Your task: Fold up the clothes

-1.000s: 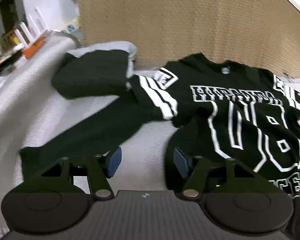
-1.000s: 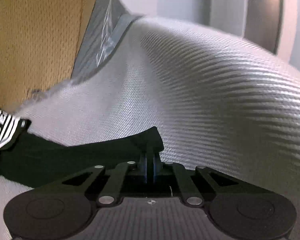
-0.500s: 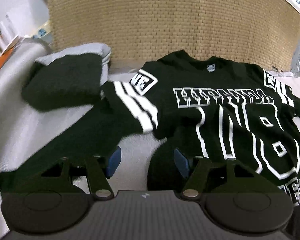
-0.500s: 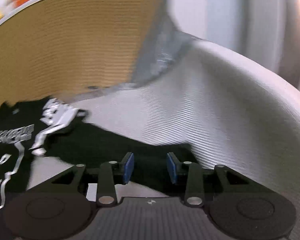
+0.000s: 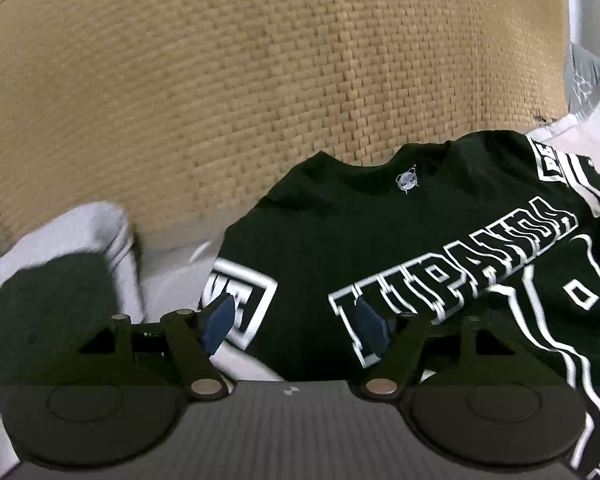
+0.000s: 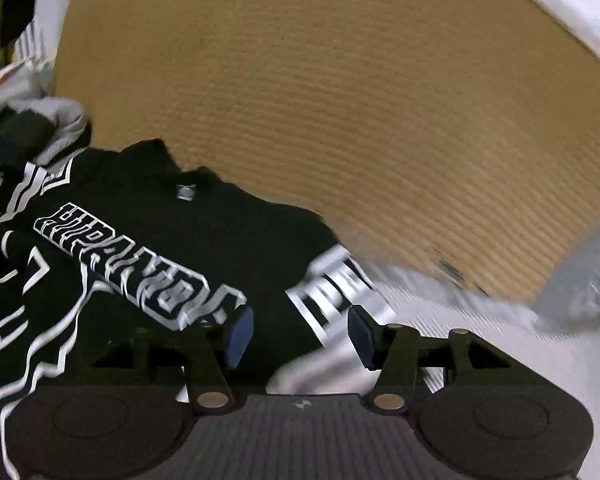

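A black long-sleeved shirt with white lettering and a big number lies face up on a pale ribbed bed cover, its collar toward a woven tan headboard. My left gripper hovers over the shirt's left shoulder, jaws opening, nothing pressed between the blue pads. In the right wrist view the same shirt fills the left half. My right gripper hangs over the striped right shoulder patch, its jaws also opening and empty.
A folded dark garment sits on a folded grey one left of the shirt. The woven headboard rises right behind the collar. The pale bed cover stretches to the right of the shirt.
Both grippers swept inward from the sleeve ends to the shoulders. The right gripper, shut on the cuff a second ago, let it go and opened. The left jaws widened a little.
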### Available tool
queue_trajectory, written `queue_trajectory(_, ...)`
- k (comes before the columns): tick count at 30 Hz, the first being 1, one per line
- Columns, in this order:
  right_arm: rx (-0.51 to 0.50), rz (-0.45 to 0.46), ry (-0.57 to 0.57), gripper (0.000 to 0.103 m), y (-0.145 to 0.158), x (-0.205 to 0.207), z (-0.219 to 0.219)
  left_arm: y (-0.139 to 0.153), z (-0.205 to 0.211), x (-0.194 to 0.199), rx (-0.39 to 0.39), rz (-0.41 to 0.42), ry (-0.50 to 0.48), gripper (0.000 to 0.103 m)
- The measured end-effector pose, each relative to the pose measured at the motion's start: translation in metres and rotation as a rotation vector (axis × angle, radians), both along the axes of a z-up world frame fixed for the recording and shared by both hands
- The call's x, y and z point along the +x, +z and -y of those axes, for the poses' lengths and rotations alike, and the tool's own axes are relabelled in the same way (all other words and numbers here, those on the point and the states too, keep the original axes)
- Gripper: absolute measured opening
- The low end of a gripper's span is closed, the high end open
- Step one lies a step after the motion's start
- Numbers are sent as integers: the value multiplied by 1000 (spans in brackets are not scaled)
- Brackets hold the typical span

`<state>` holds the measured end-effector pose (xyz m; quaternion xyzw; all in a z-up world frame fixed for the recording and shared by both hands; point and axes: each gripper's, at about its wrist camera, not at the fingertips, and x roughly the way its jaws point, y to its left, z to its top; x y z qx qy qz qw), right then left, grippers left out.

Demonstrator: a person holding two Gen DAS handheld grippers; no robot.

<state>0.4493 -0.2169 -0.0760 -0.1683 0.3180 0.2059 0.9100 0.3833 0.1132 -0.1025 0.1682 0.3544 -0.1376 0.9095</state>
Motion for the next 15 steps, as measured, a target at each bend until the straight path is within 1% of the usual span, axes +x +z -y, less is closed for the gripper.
queue_trajectory(3,-36,-10,42,60,-10,34,-31,-9,1,26,8,-10,-33,73)
queue_trajectory(5,-35,-29,31,60,-15,55,-42,-13,-2,43,8,-15,-44,74)
queue_trajectory(7,-36,-42,-2,60,-21,77,-48,-16,-8,57,-18,-20,-29,78)
queue_trajectory(10,-45,-54,-46,62,-28,105,-50,-25,-16,75,-54,-59,-31,79)
queue_trajectory(13,-19,-109,-66,62,-36,128,-42,-35,-22,93,-85,-119,-49,79)
queue_trajectory(15,-4,-142,-78,62,-42,139,-37,-37,-25,99,-95,-116,-37,79)
